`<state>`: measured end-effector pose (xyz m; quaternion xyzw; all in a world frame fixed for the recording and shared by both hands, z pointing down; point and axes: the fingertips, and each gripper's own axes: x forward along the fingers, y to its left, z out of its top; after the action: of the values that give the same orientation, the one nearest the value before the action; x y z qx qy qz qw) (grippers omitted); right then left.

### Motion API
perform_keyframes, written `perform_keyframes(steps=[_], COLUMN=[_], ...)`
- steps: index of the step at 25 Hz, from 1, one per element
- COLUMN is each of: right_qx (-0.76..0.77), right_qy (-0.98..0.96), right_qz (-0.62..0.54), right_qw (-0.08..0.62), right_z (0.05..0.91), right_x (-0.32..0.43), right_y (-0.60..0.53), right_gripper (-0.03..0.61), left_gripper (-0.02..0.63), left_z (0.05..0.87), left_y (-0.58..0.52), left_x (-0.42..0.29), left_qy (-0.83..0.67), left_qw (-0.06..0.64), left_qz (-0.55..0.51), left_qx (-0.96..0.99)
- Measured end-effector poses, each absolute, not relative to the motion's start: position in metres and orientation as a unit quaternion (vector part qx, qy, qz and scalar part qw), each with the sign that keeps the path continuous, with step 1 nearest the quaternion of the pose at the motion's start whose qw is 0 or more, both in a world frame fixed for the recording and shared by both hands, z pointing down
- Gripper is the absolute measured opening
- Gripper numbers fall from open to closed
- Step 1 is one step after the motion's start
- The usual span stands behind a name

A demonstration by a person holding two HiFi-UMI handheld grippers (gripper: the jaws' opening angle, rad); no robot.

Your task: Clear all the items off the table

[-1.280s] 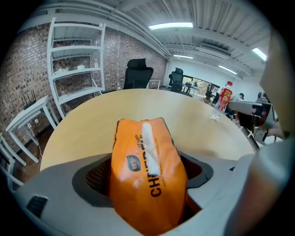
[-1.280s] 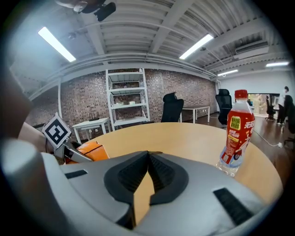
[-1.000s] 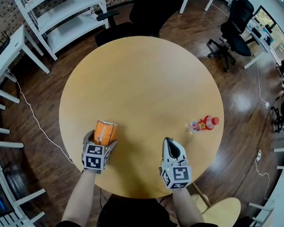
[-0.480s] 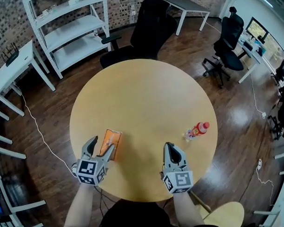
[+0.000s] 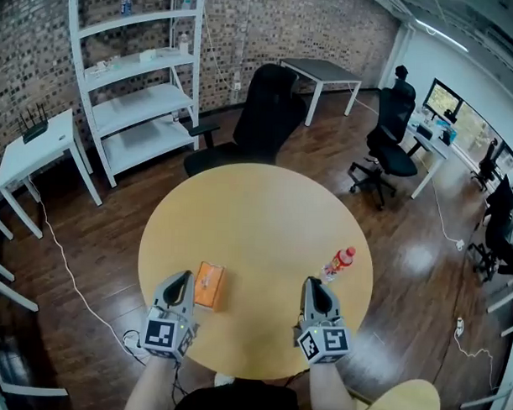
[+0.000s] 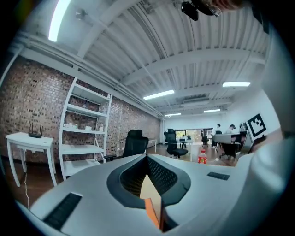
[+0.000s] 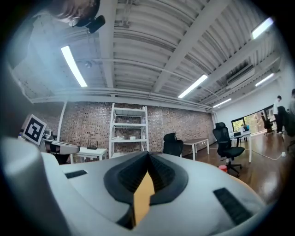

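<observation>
Left gripper (image 5: 181, 279), jaws just closing on nothing, & right gripper (image 5: 313, 284) are hovering shut, empty; light crinkly packet (image 5: 208, 286) is lying near table's (image 5: 265, 213) near-left edge, prob. needing an edge pinch; bottle (image 5: 338, 262) by right edge.

The left gripper (image 6: 147, 157) hides the low part of the bottle (image 6: 202, 156) in its own view, and in the right gripper view only the bottle's red top peeks over the right gripper (image 7: 148, 155). In the head view the bottom edge cuts off the stool (image 5: 411, 402) and the person's arms (image 5: 153, 391). The little things on the shelf (image 5: 134, 95) are too small to tell.
</observation>
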<state>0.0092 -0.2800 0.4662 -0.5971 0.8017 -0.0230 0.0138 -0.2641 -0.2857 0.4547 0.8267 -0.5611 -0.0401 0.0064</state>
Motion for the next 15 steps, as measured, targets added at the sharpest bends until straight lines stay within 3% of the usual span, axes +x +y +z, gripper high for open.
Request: perform_keyframes(steps=[9, 15], right_qx=[-0.630, -0.662], right_qy=[0.776, 0.746], right_qz=[0.003, -0.001], right_qw=[0.039, 0.064], right_z=[0.435, 0.433], right_x=[0.034, 0.096], right_y=[-0.255, -0.234], right_gripper=[0.003, 0.003], left_gripper=[0.000, 0.000], left_z=[0.423, 0.421], left_y=[-0.274, -0.271], left_x=[-0.255, -0.210], left_qy=[-0.535, -0.514], left_qw=[0.000, -0.005], left_qz=[-0.096, -0.099], left_qx=[0.840, 0.852])
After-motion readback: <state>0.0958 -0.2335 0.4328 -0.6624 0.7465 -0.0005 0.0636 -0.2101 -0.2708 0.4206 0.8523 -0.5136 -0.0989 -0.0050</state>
